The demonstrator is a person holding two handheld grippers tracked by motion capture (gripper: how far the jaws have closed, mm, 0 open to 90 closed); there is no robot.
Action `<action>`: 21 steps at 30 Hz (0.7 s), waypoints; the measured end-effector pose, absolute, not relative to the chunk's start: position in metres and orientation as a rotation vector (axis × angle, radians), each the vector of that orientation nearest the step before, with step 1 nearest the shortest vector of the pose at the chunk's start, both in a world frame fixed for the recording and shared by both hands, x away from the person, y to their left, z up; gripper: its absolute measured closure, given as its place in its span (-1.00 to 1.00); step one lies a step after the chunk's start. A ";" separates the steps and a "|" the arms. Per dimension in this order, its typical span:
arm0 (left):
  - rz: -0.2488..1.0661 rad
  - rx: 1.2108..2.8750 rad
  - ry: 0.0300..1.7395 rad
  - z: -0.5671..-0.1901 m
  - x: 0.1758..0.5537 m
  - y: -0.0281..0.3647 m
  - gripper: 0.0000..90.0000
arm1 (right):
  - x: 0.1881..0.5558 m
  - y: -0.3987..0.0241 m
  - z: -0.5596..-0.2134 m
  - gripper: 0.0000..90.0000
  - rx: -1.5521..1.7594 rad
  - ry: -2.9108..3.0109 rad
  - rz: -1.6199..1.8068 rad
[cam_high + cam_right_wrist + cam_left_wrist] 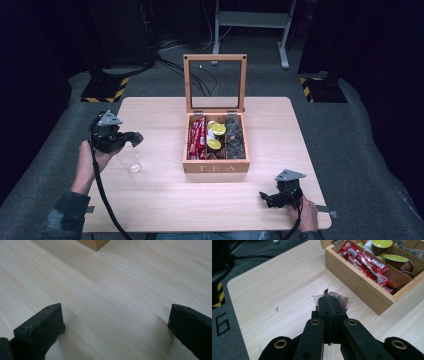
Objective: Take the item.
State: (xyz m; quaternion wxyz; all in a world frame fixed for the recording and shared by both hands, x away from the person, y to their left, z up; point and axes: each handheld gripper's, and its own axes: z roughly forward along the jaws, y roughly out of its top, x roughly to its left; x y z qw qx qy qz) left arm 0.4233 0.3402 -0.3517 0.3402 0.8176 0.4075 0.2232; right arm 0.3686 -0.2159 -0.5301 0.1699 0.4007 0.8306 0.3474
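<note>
A wooden tea box marked TEA stands mid-table with its glass lid raised. It holds red sachets on the left, yellow-topped capsules in the middle and dark clear packets on the right. My left gripper hovers left of the box, shut on a clear packet with purple-brown contents; the packet hangs down toward the table. In the left gripper view the jaws press together on it, near the box wall. My right gripper rests open near the front right edge, its jaws wide apart over bare wood.
The light wooden table stands on grey carpet. Black stands with yellow-black striped bases and cables lie beyond the far edge. A corner of the box lies ahead of the right gripper. A small dark speck marks the tabletop.
</note>
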 end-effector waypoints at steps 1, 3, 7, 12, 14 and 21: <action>0.585 2.123 1.075 -0.355 0.423 0.342 0.99 | 0.369 -0.216 -0.530 -1.00 1.138 2.363 0.984; 0.573 2.125 1.092 -0.359 0.424 0.347 0.99 | 0.369 -0.216 -0.530 -1.00 1.138 2.361 0.987; 0.566 2.121 1.115 -0.364 0.424 0.352 0.99 | 0.369 -0.216 -0.530 -1.00 1.139 2.360 0.987; 0.549 2.127 1.146 -0.374 0.423 0.360 0.99 | 0.369 -0.216 -0.530 -1.00 1.138 2.361 0.986; 0.558 2.134 1.159 -0.377 0.423 0.362 0.99 | 0.369 -0.216 -0.530 -1.00 1.138 2.361 0.986; 0.529 2.144 1.198 -0.389 0.422 0.370 0.99 | 0.369 -0.216 -0.530 -1.00 1.138 2.361 0.986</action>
